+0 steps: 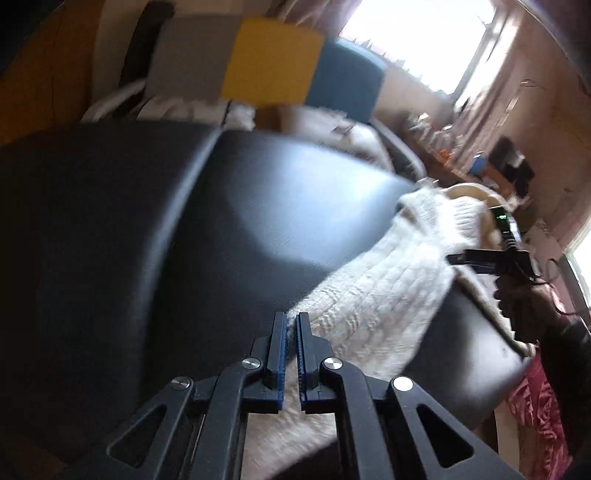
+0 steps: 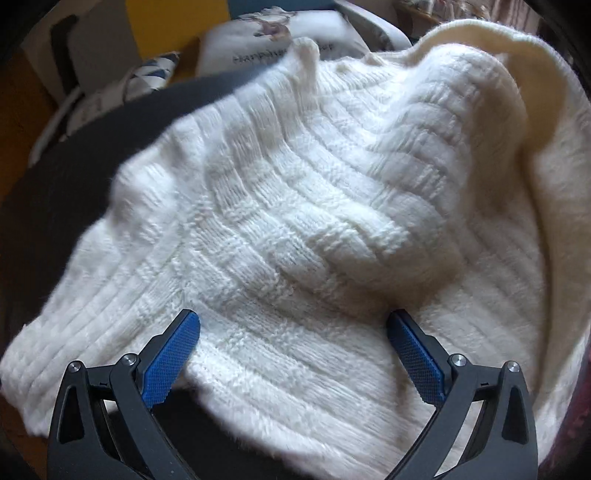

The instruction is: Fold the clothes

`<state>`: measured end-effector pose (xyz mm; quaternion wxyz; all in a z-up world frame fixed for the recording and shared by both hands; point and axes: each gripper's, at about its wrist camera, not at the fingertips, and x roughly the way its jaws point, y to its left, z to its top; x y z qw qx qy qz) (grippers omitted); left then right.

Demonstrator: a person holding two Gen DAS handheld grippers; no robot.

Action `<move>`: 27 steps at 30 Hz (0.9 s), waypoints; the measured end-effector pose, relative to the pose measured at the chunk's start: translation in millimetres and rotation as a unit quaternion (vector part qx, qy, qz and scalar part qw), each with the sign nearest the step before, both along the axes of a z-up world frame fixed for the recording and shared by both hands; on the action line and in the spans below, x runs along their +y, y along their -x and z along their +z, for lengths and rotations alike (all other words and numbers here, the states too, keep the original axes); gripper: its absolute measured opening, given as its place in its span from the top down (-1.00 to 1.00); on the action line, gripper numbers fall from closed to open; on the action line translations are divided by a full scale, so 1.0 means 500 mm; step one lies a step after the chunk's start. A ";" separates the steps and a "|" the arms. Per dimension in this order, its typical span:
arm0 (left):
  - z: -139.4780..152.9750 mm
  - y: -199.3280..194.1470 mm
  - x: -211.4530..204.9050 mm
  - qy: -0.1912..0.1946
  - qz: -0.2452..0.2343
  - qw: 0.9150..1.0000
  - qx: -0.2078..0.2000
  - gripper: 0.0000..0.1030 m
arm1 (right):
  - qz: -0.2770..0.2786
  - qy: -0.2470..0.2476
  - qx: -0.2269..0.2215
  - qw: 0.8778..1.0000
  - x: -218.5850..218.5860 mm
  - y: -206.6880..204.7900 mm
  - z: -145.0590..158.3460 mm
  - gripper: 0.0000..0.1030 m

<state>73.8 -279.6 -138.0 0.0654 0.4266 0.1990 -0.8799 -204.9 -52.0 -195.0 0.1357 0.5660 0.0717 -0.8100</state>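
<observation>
A white ribbed knit sweater (image 1: 388,284) lies stretched over a black padded surface (image 1: 258,206). My left gripper (image 1: 291,321) is shut on one edge of the sweater, with knit pinched between its blue pads. In the left wrist view the right gripper (image 1: 480,260) shows at the far right, held by a hand, at the sweater's other side. In the right wrist view the sweater (image 2: 314,206) fills the frame, bunched in folds. My right gripper (image 2: 293,325) stands open, its blue fingertips (image 2: 177,343) spread on either side of the knit and resting on it.
Behind the black surface (image 2: 74,155) stand grey, yellow (image 1: 273,59) and blue cushions, and a printed white pillow (image 2: 280,33). A bright window (image 1: 417,33) and a cluttered shelf lie at the far right. Red fabric (image 1: 535,417) hangs at lower right.
</observation>
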 end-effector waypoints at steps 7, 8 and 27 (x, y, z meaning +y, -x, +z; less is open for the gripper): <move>0.008 -0.024 -0.014 -0.043 -0.010 0.999 0.006 0.89 | -0.030 -0.001 0.003 1.000 0.000 0.015 -0.006 -1.00; 0.013 -0.028 -0.021 -0.051 -0.007 0.999 0.009 0.90 | -0.034 0.000 0.003 0.999 0.001 0.016 -0.006 -1.00; -0.032 0.101 0.033 0.019 -0.225 0.972 -0.069 0.53 | -0.002 0.015 0.043 0.999 0.032 0.009 -0.008 -1.00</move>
